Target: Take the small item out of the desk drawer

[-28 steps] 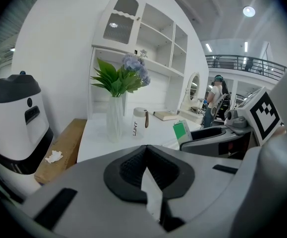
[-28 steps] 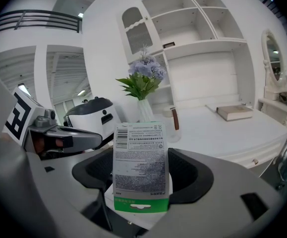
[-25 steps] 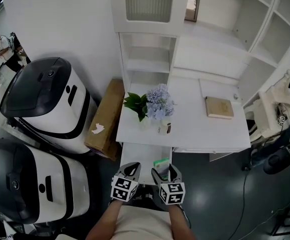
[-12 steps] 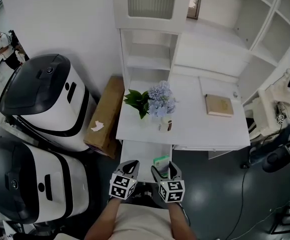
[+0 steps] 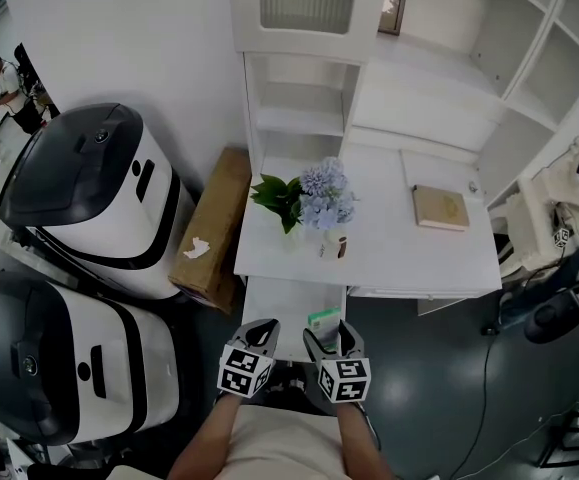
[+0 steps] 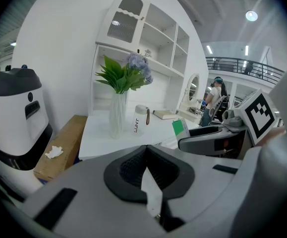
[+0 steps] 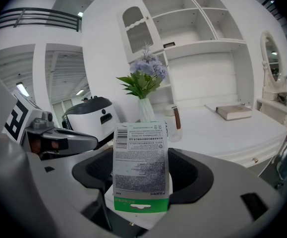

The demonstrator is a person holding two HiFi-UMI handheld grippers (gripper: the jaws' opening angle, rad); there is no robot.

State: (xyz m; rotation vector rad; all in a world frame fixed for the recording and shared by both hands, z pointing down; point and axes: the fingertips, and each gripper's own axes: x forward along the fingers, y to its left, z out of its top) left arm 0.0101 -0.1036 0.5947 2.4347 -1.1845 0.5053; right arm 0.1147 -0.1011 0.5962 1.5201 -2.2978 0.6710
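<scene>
Since the small green packet (image 7: 141,165) stands upright between the pads of your right tool (image 5: 327,336), clamped by its lower end, you appear to be at the lift-out step. In the head view the packet sits at lower centre of the frame, above the front edge of the open drawer (image 5: 287,303) and apparently not resting in it. Your left tool (image 5: 261,333), just to the packet's left, is pinched down to a thin slit and grips nothing you could name. Above the drawer in the frame lies the white desk (image 5: 389,253), with a vase of flowers (image 5: 307,200) and a small bottle (image 5: 331,250) near its front. Next, carry the packet clear of the drawer with a firm clamp, since a flat packet held by one end may swivel.
</scene>
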